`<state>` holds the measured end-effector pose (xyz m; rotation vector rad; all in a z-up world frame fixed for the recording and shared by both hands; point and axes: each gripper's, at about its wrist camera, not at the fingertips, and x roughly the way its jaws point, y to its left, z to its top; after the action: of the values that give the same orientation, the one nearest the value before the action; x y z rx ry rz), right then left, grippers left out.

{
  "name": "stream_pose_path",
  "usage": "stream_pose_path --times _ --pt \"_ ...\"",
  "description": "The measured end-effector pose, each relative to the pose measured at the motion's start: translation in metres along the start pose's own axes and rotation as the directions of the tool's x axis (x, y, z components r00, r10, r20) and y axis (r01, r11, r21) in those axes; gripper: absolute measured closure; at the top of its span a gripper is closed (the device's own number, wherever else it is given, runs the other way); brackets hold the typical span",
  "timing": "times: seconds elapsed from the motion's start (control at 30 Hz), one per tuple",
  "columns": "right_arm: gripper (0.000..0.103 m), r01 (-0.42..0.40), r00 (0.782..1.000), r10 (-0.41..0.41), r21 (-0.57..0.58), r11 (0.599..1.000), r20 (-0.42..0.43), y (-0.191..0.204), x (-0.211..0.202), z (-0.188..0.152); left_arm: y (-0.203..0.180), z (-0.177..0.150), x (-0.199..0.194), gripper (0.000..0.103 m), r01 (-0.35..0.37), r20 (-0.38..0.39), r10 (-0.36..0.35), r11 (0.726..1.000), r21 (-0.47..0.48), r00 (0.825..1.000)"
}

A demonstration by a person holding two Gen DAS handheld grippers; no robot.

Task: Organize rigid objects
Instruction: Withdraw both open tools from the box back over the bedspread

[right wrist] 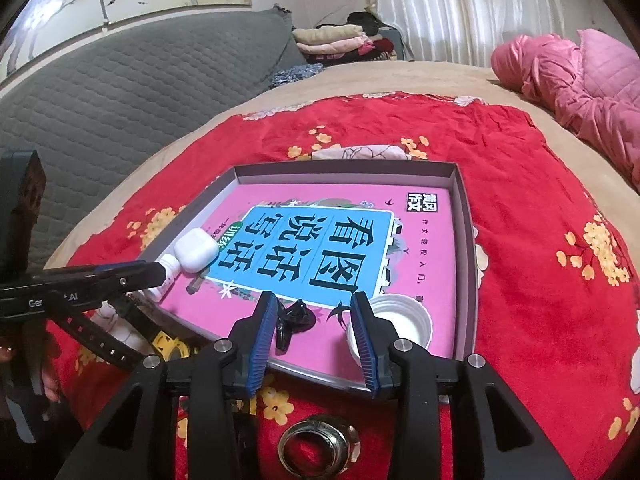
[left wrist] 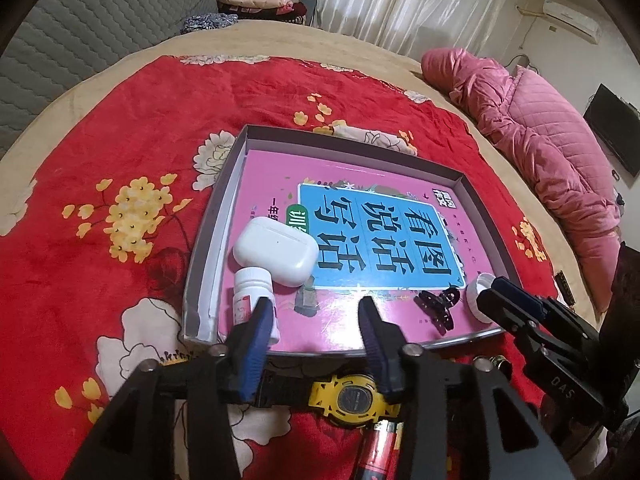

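Note:
A shallow grey tray [left wrist: 214, 240] [right wrist: 466, 240] on the red blanket holds a pink book [left wrist: 344, 330] [right wrist: 288, 198]. On the book lie a white earbud case [left wrist: 276, 250] [right wrist: 196, 254], a white pill bottle [left wrist: 252, 286] [right wrist: 170, 270], a black hair clip [left wrist: 436, 308] [right wrist: 296, 316] and a white lid [left wrist: 480, 300] [right wrist: 400, 322]. My left gripper [left wrist: 316, 314] [right wrist: 158, 274] is open, its left finger beside the bottle. My right gripper [right wrist: 314, 316] [left wrist: 498, 288] is open over the tray's near edge, the clip lying loose between its fingers and the lid just outside the right one.
A yellow watch [left wrist: 352, 400] [right wrist: 168, 342] and a red battery [left wrist: 378, 454] lie on the blanket in front of the tray. A metal ring [right wrist: 318, 444] sits under the right gripper. A pink quilted coat [left wrist: 540, 140] lies at the far right, folded clothes [right wrist: 336, 40] at the back.

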<state>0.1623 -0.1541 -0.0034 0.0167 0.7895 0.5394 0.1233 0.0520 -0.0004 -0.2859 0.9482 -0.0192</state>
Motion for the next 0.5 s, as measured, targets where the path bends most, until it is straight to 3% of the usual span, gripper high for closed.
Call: stream_pose_path --times 0.2,0.33,0.5 --pt "0.063 0.004 1.0 -0.004 -0.003 1.0 0.003 0.0011 -0.0003 0.0001 -0.0011 -0.0014 0.0004 0.056 -0.006 -0.003 0.006 1.0 0.004 1.0" --pt "0.051 0.012 1.0 -0.012 -0.004 1.0 0.01 0.0013 -0.0009 0.0007 -0.0013 -0.0013 0.0005 0.056 -0.006 -0.003 0.006 1.0 0.005 1.0" --pt "0.048 0.021 1.0 -0.021 -0.014 1.0 0.015 0.002 -0.0022 0.0001 0.0003 -0.0012 -0.0022 0.056 -0.01 0.001 0.01 1.0 0.003 1.0"
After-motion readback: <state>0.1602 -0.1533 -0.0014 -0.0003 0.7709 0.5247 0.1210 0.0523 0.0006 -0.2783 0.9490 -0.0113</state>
